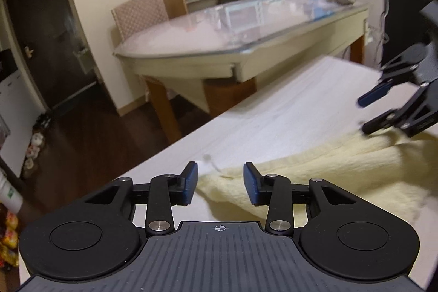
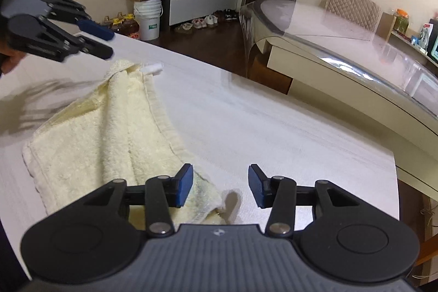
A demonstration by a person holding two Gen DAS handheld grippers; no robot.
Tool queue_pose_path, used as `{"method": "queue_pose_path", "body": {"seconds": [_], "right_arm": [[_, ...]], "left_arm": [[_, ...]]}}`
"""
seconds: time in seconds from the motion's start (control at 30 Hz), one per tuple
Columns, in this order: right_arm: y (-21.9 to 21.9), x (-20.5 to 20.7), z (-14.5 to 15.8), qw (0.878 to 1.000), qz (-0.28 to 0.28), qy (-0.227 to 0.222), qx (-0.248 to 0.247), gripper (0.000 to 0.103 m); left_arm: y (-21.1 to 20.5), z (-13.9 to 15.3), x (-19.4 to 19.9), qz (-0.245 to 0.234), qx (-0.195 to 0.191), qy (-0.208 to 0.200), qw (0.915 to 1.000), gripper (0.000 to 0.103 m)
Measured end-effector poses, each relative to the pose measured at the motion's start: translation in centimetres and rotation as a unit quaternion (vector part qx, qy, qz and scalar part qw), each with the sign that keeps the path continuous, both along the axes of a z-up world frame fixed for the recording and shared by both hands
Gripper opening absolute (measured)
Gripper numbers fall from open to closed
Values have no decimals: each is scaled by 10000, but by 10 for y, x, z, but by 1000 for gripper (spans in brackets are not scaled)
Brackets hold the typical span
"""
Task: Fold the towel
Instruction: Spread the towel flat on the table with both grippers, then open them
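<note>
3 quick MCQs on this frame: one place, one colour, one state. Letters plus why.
1. Where does the towel lie?
A. on the white table
B. on the floor
C. over a chair

2. The towel's colour?
A. blue
B. pale yellow
C. grey

3. The right gripper?
A. shut on the towel
B. shut, empty
C. open

Key: A, the towel lies folded lengthwise on the white tabletop; B, it is pale yellow in both views; C, its blue pads stand apart and pinch no cloth.
</note>
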State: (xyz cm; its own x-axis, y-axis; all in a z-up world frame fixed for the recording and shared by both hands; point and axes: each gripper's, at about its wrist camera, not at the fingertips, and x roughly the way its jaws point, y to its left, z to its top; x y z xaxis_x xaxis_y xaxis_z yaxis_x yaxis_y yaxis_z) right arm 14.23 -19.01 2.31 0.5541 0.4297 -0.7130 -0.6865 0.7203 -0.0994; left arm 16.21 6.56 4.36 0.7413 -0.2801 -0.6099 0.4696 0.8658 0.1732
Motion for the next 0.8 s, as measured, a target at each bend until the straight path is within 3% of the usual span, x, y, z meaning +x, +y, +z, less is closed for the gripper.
{"method": "queue_pose_path", "body": {"seconds": [0.17,0.27,0.33,0.4,0.63,0.8], "right_arm": [[6,-4,-4,9995,134,-83,-261,59],[6,2,-5,9992,110,-213,-327,68],[7,7,-5,9980,98,-389,-499,69],[10,16,-8,9951,76,-593,-785,70],[14,56,-13,9913,-12,-878,-979,73],[12,87,-17,9928,-447,-821,-748,79]], "left_arm": [[-19,-18,-36,-571,120,352,9977,42],[-22,-30,-49,-665,133,495,9965,42],[-23,-38,-58,-730,187,589,9954,42],[-23,-45,-63,-751,219,672,9947,41],[-18,-54,-72,-593,228,679,9957,41],[-20,-52,-77,-503,313,731,9956,41]]}}
